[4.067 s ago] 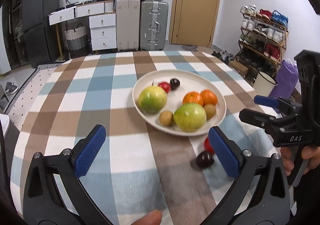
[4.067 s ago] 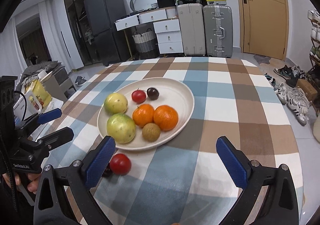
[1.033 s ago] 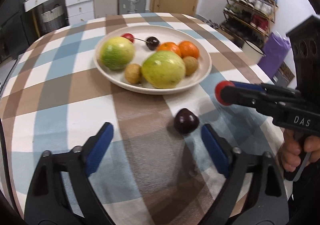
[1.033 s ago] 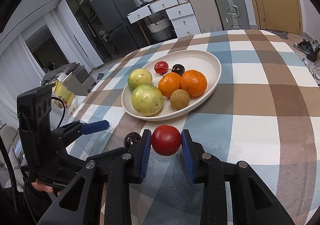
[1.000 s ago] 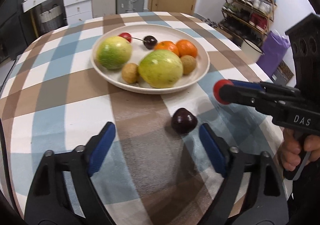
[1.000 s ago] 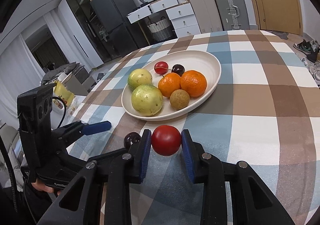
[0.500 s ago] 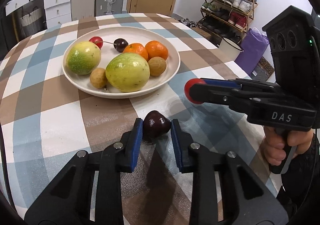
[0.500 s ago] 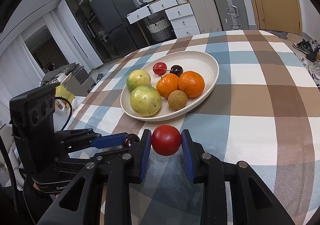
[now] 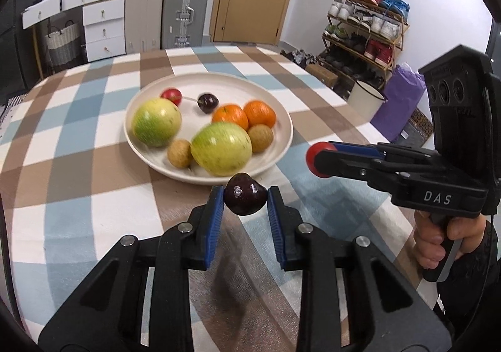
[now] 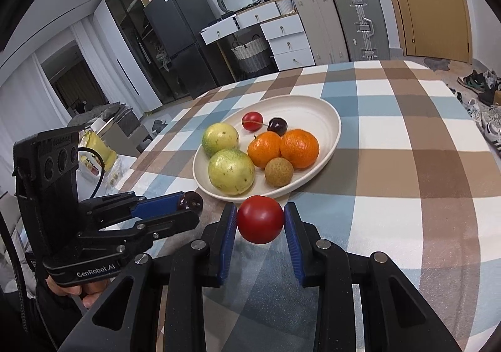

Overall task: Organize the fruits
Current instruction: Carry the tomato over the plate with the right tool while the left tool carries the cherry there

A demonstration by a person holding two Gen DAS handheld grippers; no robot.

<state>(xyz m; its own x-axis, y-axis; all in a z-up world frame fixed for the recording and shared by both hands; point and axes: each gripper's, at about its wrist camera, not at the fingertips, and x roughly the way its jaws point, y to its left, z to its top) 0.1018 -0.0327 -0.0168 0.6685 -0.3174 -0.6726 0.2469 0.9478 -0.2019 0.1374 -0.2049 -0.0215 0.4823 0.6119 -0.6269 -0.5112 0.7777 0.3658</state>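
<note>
My left gripper [image 9: 245,199] is shut on a dark cherry [image 9: 246,198], held just above the checked tablecloth in front of the cream plate [image 9: 283,145]. My right gripper [image 10: 260,222] is shut on a red cherry tomato [image 10: 260,219], also lifted near the plate's [image 10: 332,136] front rim. Each gripper shows in the other's view: the right gripper [image 9: 316,159] with the red cherry tomato [image 9: 314,155] at its tip, the left gripper [image 10: 188,204] with the dark cherry [image 10: 190,201]. On the plate lie two green-yellow fruits, two oranges, small brown fruits, a red cherry and a dark cherry.
The round table wears a blue, brown and white checked cloth [image 9: 78,183]. Beyond it stand suitcases [image 9: 184,10], white drawers [image 9: 100,26], a door and a shoe rack [image 9: 366,26]. A hand [image 9: 438,242] grips the right gripper's handle at the table's right edge.
My left gripper came forward around the dark cherry, shut on it and lifted it off the cloth toward the plate. The right gripper kept still, holding the red cherry tomato.
</note>
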